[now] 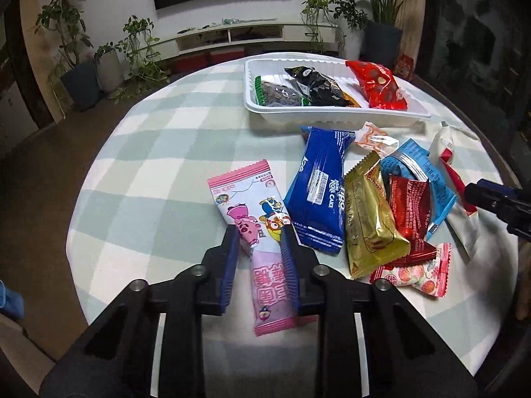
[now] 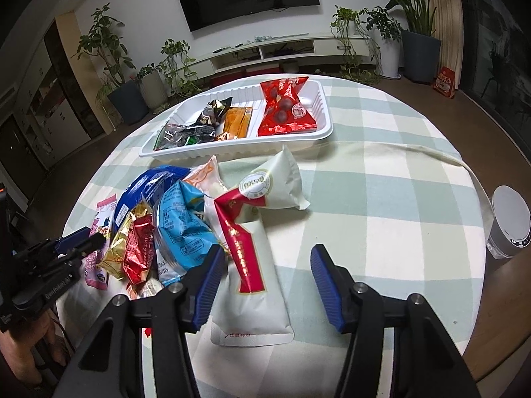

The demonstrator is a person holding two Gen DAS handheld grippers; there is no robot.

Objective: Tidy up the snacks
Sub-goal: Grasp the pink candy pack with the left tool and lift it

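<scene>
The checked cloth of the round tabletop (image 2: 381, 179) lies bare right of the crinkly wrapper pile. Left gripper (image 1: 260, 235), angled down, pinches the glossy pink snack packet (image 1: 252, 205) near the pile's left edge. Right gripper (image 2: 265, 258) – fingers half-spread – straddles the white-and-red pouch (image 2: 250, 278) without squeezing it; white ribbed tray (image 2: 327, 126) beyond.

"ROLL CAKE" reads on the blue wrapper (image 1: 317, 199), its other print too small

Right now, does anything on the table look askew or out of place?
Yes. The tablecloth is rucked into a long fold on the right, beyond the tray. Loose snacks lie heaped and overlapping beside the blue pack. Nothing looks spilled or torn.
</scene>
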